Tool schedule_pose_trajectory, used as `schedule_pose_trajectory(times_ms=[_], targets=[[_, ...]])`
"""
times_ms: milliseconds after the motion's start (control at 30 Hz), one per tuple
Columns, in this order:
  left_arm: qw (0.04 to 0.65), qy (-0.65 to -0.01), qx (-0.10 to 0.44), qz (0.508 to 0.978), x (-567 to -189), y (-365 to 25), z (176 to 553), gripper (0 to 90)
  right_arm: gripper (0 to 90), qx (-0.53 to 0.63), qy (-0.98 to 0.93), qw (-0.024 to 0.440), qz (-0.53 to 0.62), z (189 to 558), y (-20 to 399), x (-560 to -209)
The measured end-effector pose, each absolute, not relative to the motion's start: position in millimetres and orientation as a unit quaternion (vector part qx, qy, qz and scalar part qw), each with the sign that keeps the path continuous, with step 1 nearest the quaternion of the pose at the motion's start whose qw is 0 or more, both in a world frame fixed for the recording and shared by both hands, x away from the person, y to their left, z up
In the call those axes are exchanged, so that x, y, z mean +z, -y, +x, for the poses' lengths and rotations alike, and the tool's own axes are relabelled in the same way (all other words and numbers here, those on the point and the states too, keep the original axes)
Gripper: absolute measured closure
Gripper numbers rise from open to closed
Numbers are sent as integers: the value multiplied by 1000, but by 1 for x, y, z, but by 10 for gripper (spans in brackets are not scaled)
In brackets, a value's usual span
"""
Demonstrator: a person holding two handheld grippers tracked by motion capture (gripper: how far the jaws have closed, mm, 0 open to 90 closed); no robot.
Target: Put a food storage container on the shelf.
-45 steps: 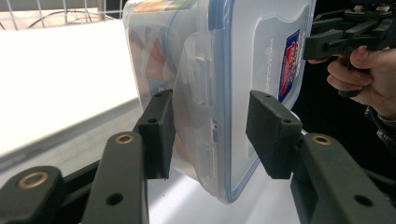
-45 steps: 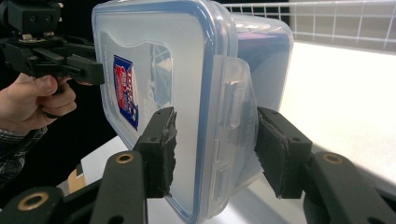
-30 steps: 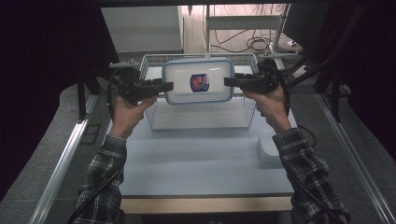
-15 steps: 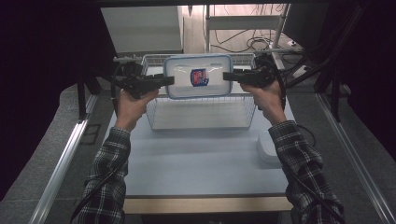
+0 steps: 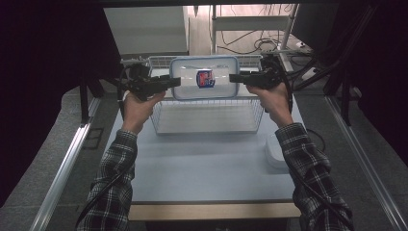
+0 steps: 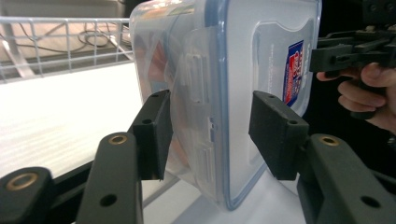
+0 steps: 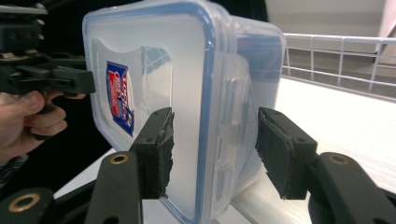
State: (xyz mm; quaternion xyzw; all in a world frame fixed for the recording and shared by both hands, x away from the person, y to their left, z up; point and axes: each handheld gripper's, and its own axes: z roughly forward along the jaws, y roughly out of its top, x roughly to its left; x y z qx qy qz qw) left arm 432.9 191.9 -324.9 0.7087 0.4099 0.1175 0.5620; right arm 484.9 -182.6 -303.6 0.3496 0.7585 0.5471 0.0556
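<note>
Container moved farther into wire basket; both tongs opening, seemingly loosened, above pale table.

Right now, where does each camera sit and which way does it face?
High view: above the person's side, facing forward and down on the table, basket and container; both plaid sleeves show.
Left gripper view: rides the left gripper, looking along its just-opened jaws past the container's end; right gripper beyond.
Right gripper view: the mirror, left gripper beyond.
Shared: all three show the container and basket.
</note>
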Motion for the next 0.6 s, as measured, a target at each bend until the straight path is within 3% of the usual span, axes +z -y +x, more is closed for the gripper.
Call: schedule_pose_trajectory(times_ms=[600], targets=[[527,-428,141,721,-332,-182,441,454,396,546,-744,59,381,493,179,-309]])
